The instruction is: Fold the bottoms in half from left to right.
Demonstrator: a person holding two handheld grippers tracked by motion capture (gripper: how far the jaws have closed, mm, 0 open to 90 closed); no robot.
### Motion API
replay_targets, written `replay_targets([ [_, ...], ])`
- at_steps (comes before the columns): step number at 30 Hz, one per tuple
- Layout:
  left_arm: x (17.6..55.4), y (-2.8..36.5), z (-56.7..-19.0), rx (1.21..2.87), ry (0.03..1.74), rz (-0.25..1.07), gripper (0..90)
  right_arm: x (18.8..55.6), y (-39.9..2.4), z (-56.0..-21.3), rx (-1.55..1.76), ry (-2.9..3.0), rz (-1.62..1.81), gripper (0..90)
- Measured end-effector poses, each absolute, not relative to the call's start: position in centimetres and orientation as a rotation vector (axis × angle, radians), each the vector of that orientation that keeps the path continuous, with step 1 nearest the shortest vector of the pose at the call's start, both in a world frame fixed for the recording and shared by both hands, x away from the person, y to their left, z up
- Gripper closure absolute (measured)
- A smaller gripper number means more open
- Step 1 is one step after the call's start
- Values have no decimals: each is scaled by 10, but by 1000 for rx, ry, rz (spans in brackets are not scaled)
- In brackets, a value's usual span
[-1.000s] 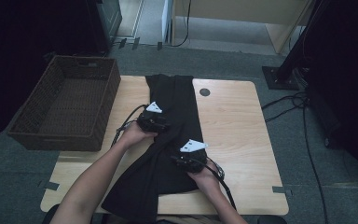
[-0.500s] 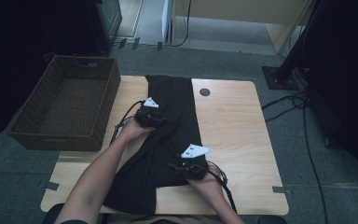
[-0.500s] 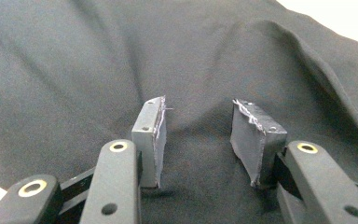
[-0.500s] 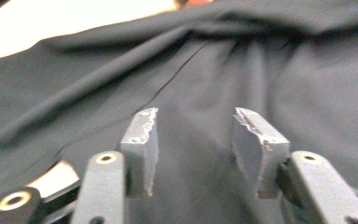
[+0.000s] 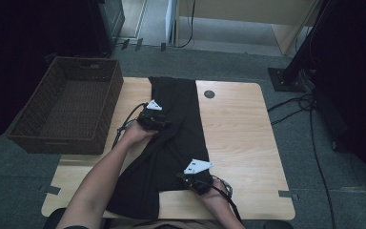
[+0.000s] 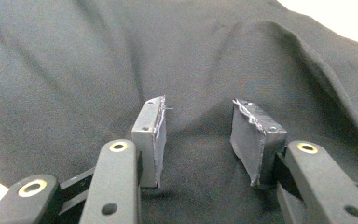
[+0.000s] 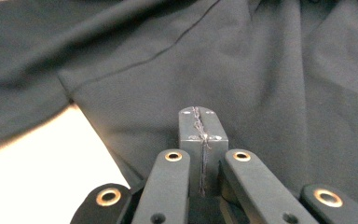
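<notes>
High view: a wicker basket (image 5: 66, 107) sits empty at the table's left. A black garment (image 5: 171, 148) lies lengthwise down the wooden table (image 5: 248, 143), seemingly being folded. The left gripper (image 5: 153, 119), jaws apart, rests on its upper part; the right gripper (image 5: 195, 179) has just been clamping shut over the lower edge, whether on cloth I cannot tell. Grey carpet surrounds.

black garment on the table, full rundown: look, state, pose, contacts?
The garment is black, matte, soft knit-looking cloth with a stitched seam in the right gripper view. It lies long on the table, from the far edge to the near edge, narrow at the far end and wider near, rumpled with raised folds. The basket sits to its left. The left gripper stands open over its middle. The right gripper is shut at its near right edge; whether cloth is pinched, I cannot tell.
</notes>
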State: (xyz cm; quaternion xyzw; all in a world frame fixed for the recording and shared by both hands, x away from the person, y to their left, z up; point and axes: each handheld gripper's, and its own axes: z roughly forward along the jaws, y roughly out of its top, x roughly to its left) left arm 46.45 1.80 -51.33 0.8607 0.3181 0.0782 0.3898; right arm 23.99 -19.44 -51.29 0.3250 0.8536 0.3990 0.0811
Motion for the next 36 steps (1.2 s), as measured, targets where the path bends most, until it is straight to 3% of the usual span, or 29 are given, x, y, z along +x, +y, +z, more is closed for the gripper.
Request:
replay_targets([
  [3, 465, 19, -514, 2183, 810, 194, 557, 241, -196, -500, 933, 2532, 1240, 900],
  [9, 464, 18, -514, 2179, 819, 198, 557, 233, -188, -507, 941, 2565, 1311, 666],
  [11, 464, 18, -513, 2182, 819, 199, 556, 229, -183, -511, 939, 2547, 1297, 547],
  [15, 464, 18, -513, 2185, 819, 200, 556, 225, -176, -519, 929, 2569, 1296, 444],
  [18, 464, 19, -513, 2187, 817, 200, 556, 221, -170, -522, 839, 2538, 1246, 483],
  [22, 464, 19, -513, 2187, 818, 198, 557, 222, -170, -522, 840, 2491, 1201, 867],
  [31, 464, 19, -513, 2187, 812, 198, 558, 239, -193, -462, 966, 2458, 1381, 872],
  [36, 463, 19, -513, 2185, 818, 207, 558, 274, -205, -444, 1010, 2407, 1369, 864],
])
